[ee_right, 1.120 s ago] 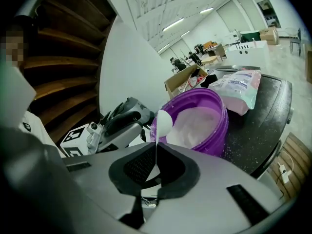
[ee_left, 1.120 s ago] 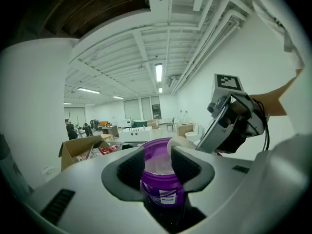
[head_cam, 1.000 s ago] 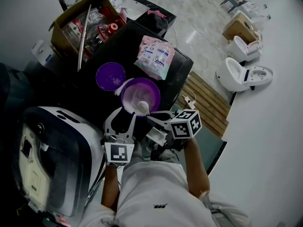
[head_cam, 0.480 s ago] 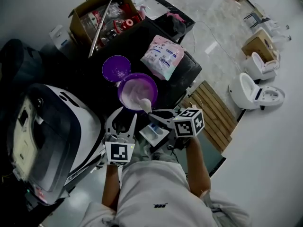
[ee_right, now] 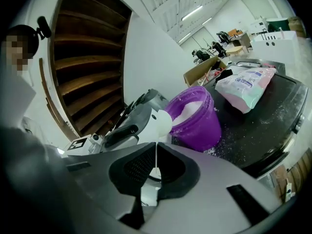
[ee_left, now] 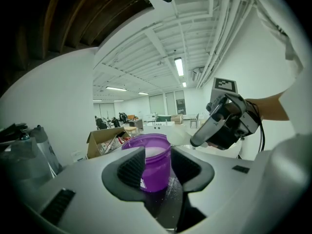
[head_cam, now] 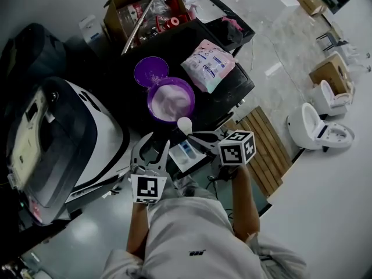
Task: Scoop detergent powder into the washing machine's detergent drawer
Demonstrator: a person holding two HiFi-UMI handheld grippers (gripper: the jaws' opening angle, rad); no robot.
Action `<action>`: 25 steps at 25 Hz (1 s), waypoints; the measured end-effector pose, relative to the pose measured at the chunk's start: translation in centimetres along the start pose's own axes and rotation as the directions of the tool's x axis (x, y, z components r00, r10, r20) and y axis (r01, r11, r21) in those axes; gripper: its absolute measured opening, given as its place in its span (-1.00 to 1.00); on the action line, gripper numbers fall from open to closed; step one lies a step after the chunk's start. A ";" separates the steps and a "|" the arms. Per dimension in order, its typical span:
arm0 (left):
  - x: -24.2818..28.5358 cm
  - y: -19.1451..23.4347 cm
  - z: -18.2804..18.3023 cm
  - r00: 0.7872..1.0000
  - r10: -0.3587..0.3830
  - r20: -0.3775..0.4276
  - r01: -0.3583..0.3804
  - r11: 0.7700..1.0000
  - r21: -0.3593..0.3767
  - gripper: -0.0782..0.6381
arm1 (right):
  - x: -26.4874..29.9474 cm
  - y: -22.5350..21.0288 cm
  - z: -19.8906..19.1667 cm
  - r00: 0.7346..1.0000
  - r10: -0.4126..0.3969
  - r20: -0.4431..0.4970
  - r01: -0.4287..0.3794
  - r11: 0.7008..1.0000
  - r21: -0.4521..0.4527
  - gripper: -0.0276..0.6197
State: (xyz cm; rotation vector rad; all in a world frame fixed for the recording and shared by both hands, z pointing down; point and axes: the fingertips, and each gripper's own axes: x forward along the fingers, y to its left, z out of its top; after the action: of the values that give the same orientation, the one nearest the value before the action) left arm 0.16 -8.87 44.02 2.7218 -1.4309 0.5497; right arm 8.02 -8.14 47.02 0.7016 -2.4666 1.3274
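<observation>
Detergent powder lies heaped in an open purple tub on the dark bench; whether any of it rides in the scoop cannot be made out. Reading from the left: the washing machine stands beside the bench. The left hand-held gripper hovers in front of it, jaws apart and empty, with the tub showing beyond the gap. The detergent drawer, pulled out, lies just right of that gripper and nearer the person than the tub. The white scoop hangs between tub rim and drawer, its thin handle pinched edge-on in the closed jaws of the right hand-held gripper. A pink detergent bag lies on the bench right of the tub. The step in hand appears to be the carry from tub to drawer. It should go best with the bowl kept level and low, brought fully over one compartment before the wrist rolls. The tip should be slow, since so thin a handle may pivot in the jaws and spill powder. The open left hand-held gripper should stay clear of the drawer.
</observation>
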 end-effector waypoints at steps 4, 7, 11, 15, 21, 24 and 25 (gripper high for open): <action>-1.0 -0.7 -0.4 1.000 -0.002 -0.007 0.002 1.000 -0.001 -0.29 | -0.3 0.6 -1.1 1.000 0.004 0.006 -0.004 1.000 0.006 -0.89; -1.5 -1.2 -0.9 1.000 -0.012 -0.014 0.012 1.000 0.004 -0.29 | -0.4 1.0 -1.9 1.000 -0.001 0.016 0.001 1.000 0.006 -0.89; -2.4 -1.7 -1.7 1.000 -0.031 -0.006 0.031 0.999 -0.010 -0.29 | -0.4 1.6 -3.3 0.999 -0.021 0.029 0.021 1.000 0.008 -0.89; -3.9 -2.1 -2.4 0.999 -0.054 0.006 0.054 0.998 -0.020 -0.30 | -0.6 2.6 -5.0 0.998 -0.049 0.046 0.048 0.999 0.014 -0.89; -6.5 -3.1 -3.7 0.996 -0.086 0.023 0.086 0.996 -0.025 -0.30 | -0.7 4.0 -7.9 0.993 -0.093 0.071 0.091 0.995 0.030 -0.89; -7.6 -3.5 -4.7 0.995 -0.100 0.025 0.100 0.994 -0.033 -0.31 | -0.6 4.6 -9.4 0.991 -0.110 0.081 0.107 0.993 0.045 -0.89; -8.0 -3.6 -5.1 0.994 -0.104 0.025 0.105 0.994 -0.036 -0.31 | -0.6 4.7 -9.9 0.990 -0.116 0.085 0.112 0.993 0.049 -0.89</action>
State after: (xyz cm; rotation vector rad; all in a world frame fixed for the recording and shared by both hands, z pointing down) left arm -2.56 0.47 46.80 2.7634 -1.2802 0.4829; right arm 6.04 2.50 48.91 0.9154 -2.4296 1.3394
